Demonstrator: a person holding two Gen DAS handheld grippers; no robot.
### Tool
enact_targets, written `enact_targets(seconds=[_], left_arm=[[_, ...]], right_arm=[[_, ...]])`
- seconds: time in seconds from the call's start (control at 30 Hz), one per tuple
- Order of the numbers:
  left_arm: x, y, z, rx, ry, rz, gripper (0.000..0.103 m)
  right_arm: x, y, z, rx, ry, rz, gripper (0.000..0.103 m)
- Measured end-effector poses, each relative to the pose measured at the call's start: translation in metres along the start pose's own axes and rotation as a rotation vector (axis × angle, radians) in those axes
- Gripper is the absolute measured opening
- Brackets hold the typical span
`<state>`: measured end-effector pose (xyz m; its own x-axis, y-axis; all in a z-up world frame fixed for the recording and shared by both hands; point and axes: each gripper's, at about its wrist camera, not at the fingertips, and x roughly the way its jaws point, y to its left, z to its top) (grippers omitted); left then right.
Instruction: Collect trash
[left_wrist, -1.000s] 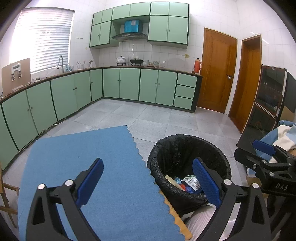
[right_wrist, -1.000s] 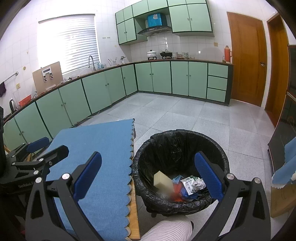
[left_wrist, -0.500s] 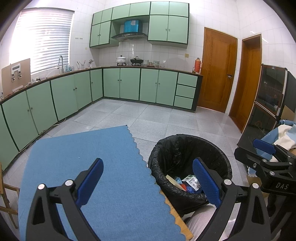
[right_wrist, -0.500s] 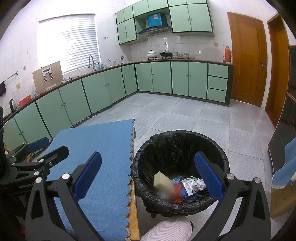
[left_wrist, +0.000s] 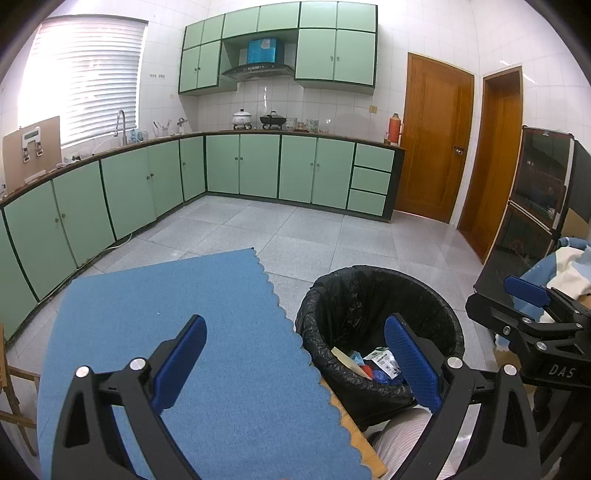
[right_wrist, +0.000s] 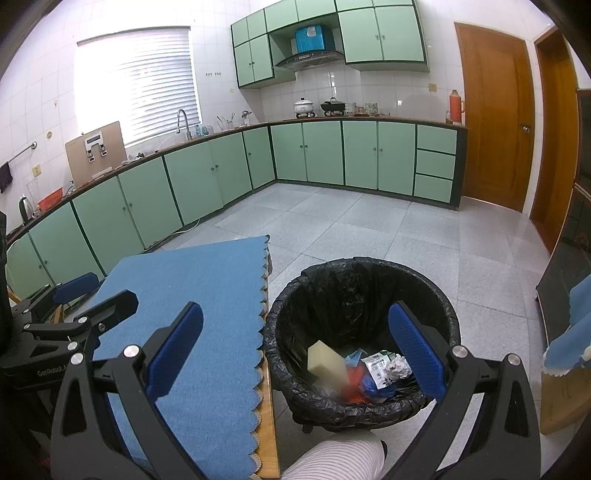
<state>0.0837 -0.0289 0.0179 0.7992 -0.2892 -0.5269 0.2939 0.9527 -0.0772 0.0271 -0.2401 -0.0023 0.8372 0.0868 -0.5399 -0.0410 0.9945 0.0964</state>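
Left wrist view: left gripper wide open, nothing between the blue pads. Blue mat with a wavy edge lying flat on the table. Black trash bin standing on the floor just beside the table, lined with a black bag. Inside the bin: a pale flat piece, a white and green wrapper, bits of red and blue. Right gripper off to the right side, beside the bin.

Right wrist view: right gripper also wide open, holding nothing, up above the bin. In the bin, all the trash low at the bottom: a pale block, a crumpled white paper ball, a white and green wrapper, something red and blurry. Mat on the left. Left gripper over the mat's left edge, open too.
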Motion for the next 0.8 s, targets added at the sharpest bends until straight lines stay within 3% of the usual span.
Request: enact_targets(seconds=[0.8], left_arm=[[0.0042, 0.0013, -0.003, -0.002, 0.014, 0.004, 0.095]], right_arm=[[0.0041, -0.003, -0.0019, 0.003, 0.008, 0.0, 0.098]])
